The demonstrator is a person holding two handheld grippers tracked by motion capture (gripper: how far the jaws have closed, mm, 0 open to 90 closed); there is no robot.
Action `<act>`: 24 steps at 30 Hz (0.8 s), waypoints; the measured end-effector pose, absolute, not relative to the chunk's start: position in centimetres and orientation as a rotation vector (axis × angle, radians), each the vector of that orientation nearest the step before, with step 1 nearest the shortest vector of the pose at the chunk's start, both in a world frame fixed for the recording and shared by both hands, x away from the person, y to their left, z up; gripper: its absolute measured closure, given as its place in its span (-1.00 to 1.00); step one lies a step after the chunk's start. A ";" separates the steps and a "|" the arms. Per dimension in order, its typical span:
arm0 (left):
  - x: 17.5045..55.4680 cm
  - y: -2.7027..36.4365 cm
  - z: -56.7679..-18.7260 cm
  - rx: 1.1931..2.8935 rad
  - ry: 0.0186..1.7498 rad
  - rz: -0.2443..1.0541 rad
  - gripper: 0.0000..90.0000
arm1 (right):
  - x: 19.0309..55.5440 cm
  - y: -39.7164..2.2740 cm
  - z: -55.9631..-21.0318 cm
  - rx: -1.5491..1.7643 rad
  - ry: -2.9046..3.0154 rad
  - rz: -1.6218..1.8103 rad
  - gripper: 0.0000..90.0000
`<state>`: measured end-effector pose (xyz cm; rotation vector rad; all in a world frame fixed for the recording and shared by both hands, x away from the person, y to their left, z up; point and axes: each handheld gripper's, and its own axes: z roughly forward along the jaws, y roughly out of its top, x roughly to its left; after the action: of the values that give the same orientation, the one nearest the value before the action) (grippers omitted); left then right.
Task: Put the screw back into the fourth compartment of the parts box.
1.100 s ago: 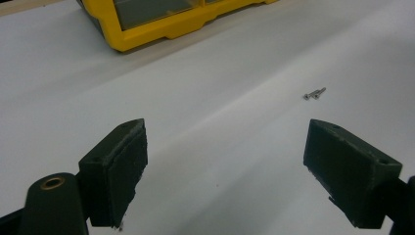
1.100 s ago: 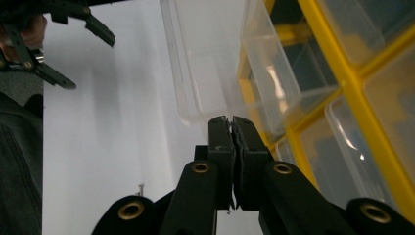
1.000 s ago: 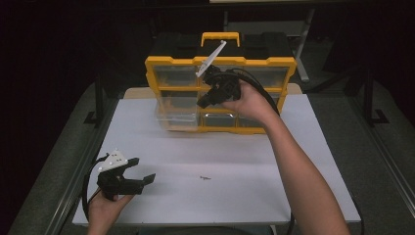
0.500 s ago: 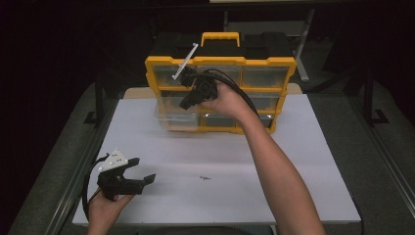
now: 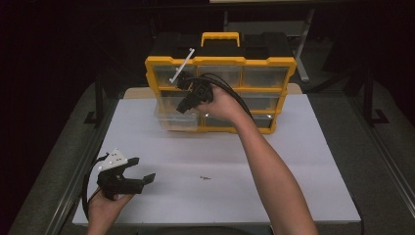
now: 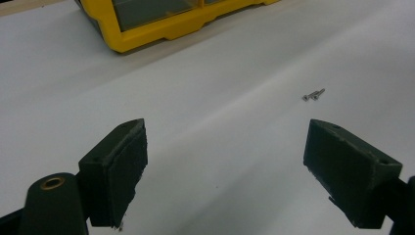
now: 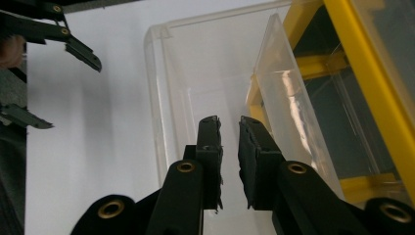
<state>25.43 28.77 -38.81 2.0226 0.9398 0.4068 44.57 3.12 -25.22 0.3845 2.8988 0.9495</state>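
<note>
Right gripper view: fingers barely apart, empty.

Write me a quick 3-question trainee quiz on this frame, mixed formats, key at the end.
1. True or false: the left gripper has its jaws wide open with nothing between them.
2. What lies on the white table ahead of the left gripper? A: two small screws. B: a coin. C: a key.
3. Which part of the yellow organizer is the right gripper poised over?

Key
1. True.
2. A.
3. The clear drawer pulled out of the organizer's lower left. The right gripper's jaws have just been opening a little, and nothing is between them.
</note>
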 end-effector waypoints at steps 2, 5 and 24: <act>25.5 28.8 -38.8 2.024 0.938 0.408 -0.64 | 44.4 2.7 -24.7 0.377 2.888 0.962 0.72; 25.4 28.8 -38.8 2.021 0.941 0.402 -0.64 | 44.1 2.1 -24.2 0.367 2.875 0.982 0.71; 25.4 28.8 -38.8 2.003 0.951 0.409 -0.64 | 39.4 -5.9 -25.2 0.442 2.796 1.066 0.50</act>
<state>25.43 28.76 -38.78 2.0033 0.9505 0.4094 39.40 -5.89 -25.18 0.4418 2.7965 1.0661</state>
